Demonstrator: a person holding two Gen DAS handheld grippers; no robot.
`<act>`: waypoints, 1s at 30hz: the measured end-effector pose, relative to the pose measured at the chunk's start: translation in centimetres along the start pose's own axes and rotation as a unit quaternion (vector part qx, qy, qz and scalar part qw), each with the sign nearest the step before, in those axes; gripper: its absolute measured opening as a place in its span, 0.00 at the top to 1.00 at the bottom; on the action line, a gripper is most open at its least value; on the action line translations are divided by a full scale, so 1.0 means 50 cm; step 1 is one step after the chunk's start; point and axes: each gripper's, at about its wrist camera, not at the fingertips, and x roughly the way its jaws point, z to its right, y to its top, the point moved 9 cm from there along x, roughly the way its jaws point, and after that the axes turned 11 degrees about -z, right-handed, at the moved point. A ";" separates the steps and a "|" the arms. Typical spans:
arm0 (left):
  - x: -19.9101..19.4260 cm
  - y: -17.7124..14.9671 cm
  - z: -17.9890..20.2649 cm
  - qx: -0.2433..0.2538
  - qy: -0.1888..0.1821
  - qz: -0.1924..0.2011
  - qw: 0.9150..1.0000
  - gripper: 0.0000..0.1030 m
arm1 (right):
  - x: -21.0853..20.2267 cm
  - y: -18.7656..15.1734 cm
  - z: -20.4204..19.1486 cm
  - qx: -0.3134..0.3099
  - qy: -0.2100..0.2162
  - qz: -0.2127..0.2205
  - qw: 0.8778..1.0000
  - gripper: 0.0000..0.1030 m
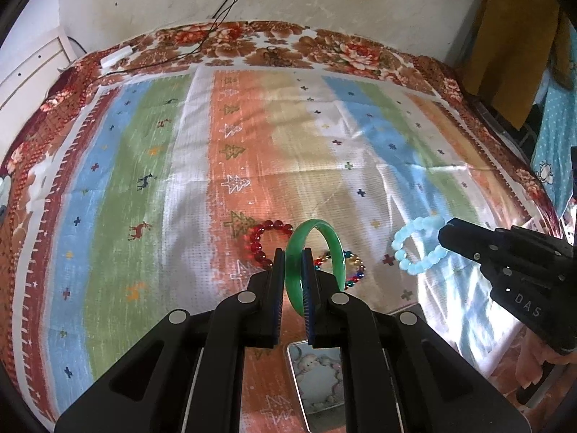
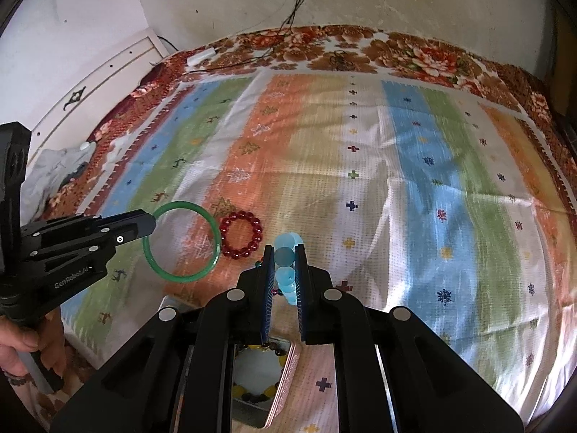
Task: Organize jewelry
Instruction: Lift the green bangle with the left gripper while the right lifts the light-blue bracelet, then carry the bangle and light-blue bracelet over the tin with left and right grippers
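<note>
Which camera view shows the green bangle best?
The right wrist view: the green bangle shows there as an almost whole ring, held by the left gripper. The left wrist view shows it nearly edge-on between the jaws.

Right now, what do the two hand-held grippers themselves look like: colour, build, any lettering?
Both are matte black plastic. The left hand-held gripper and the right hand-held gripper each have two flat fingers with dark blue ribbed pads and angular linkage arms with round silver pivot pins. White lettering marks their sides: "GenRobot.AI" on the left, "DAS" on the right. No cables or sleeves show.
</note>
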 end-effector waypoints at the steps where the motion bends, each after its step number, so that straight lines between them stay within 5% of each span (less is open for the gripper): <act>1: -0.005 -0.002 0.004 0.000 -0.001 0.004 1.000 0.92 | -0.005 -0.001 -0.001 0.001 0.001 0.002 1.000 0.89; 20: -0.077 -0.068 0.043 0.024 -0.004 0.034 0.999 0.92 | -0.069 -0.070 -0.063 -0.016 0.037 0.020 0.999 0.89; 30: -0.066 -0.113 0.063 0.046 -0.006 0.016 0.999 0.95 | -0.057 -0.098 -0.075 -0.028 0.046 -0.002 0.999 0.88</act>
